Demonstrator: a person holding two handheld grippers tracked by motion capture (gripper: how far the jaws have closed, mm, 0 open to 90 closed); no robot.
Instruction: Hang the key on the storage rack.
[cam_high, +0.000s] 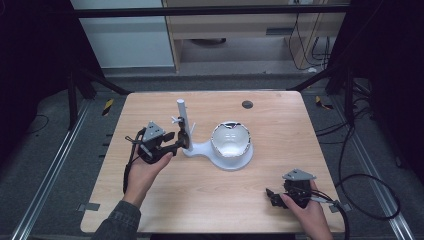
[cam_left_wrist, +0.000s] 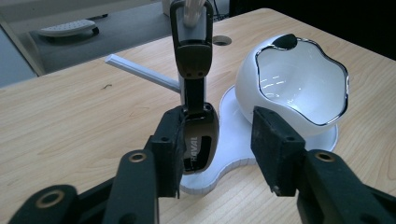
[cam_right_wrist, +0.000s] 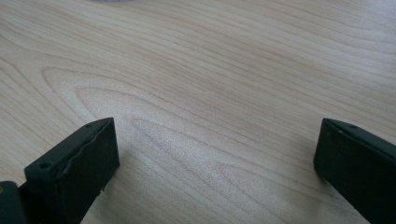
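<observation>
A dark car key fob marked HAVAL hangs against the post of a white stand. In the high view the key fob hangs at the post left of table centre. My left gripper is open, and the fob sits between its jaws, close against the left pad. Seen from above, the left gripper reaches in from the left. A white bowl with a chrome rim rests on the stand's base. My right gripper rests open near the table's front right; in its own view the right gripper is over bare wood.
A thin white peg sticks out sideways from the post. A round cable hole sits near the table's far edge. Dark frame bars and cables surround the table on the floor.
</observation>
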